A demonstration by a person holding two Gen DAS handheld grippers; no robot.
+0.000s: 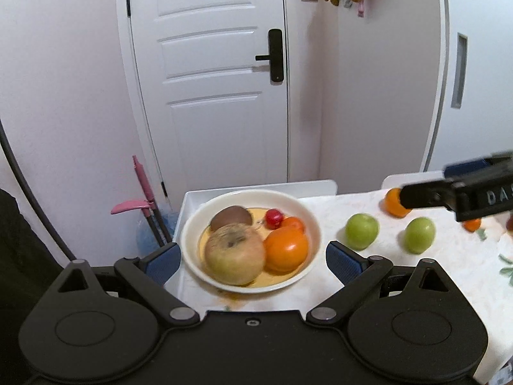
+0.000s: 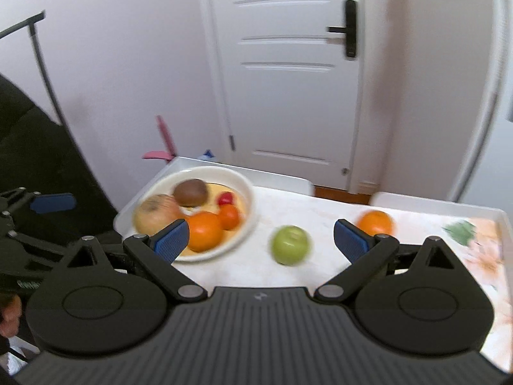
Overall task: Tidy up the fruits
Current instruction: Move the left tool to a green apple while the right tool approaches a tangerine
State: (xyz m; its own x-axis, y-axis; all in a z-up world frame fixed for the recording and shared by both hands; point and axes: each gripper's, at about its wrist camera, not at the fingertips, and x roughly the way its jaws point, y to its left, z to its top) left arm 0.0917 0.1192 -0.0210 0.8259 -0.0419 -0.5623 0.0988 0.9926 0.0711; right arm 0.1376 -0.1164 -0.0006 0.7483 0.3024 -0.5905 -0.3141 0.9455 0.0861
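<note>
A: How many fruits sit in the white bowl (image 1: 192, 224)?

B: Five. One large yellowish apple (image 1: 235, 254) at the near left, one brown kiwi-like fruit (image 1: 231, 216) behind it, one small red fruit (image 1: 274, 218) at the far side, one big orange (image 1: 286, 248) at the near right, and one smaller orange-red fruit (image 1: 293, 224) just behind that orange.

A: And loose on the table (image 1: 336, 211)?

B: In the left wrist view, two green apples: one (image 1: 362, 231) near the bowl's right, another (image 1: 419, 235) farther right. One orange (image 1: 395, 205) lies at the far side, partly hidden behind the other tool. A small orange piece (image 1: 473, 224) peeks out at the right edge; I cannot tell what it is.

A: Does the right wrist view agree?

B: It is blurred and shows only one green apple (image 2: 291, 244) and one orange (image 2: 375, 223) beyond it to the right.

A: The grippers?

B: The left gripper (image 1: 253, 258) has its fingers spread wide, nothing between them, with the bowl just ahead. The right gripper (image 2: 260, 240) is also spread wide and empty, the green apple lying in front of the gap.

A: Anything else?

B: One white door (image 1: 211, 80) with one black handle (image 1: 275, 55), and one pink mop (image 1: 144, 192) against the wall.
</note>
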